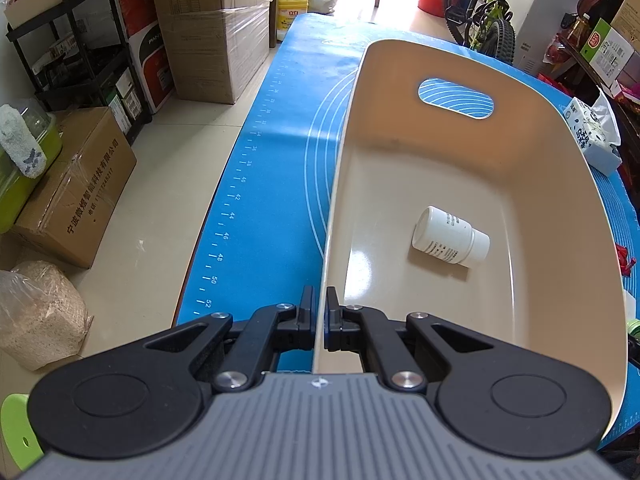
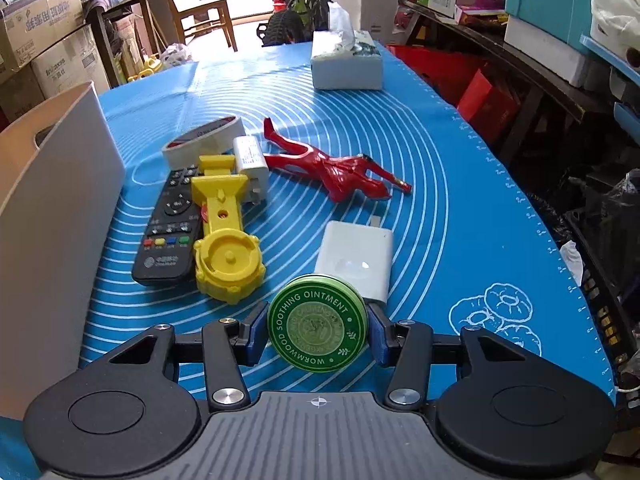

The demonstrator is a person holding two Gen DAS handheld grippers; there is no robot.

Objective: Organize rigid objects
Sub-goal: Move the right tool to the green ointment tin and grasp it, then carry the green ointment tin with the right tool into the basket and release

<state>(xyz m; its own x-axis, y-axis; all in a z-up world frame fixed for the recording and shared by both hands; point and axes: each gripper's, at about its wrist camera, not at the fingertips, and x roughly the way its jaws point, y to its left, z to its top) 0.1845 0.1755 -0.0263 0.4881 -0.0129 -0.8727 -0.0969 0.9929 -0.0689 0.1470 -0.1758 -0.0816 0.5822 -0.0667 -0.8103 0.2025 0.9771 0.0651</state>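
Two matching black claws on grey ribbed bodies

Each claw, left point(image 1: 320, 304) and right point(image 2: 318, 320), has black linkage arms, silver screws, round black side discs, blue-faced fingers and a small crosshair mark behind it.

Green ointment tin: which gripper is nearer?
Right. The right gripper has its fingers closed on the green ointment tin. The left gripper is clamped on the beige bin wall.

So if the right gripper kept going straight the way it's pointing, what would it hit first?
Probably the white charger block: it lies just beyond the green ointment tin clamped in the right gripper, touching or nearly touching the tin. The exact gap is unclear.
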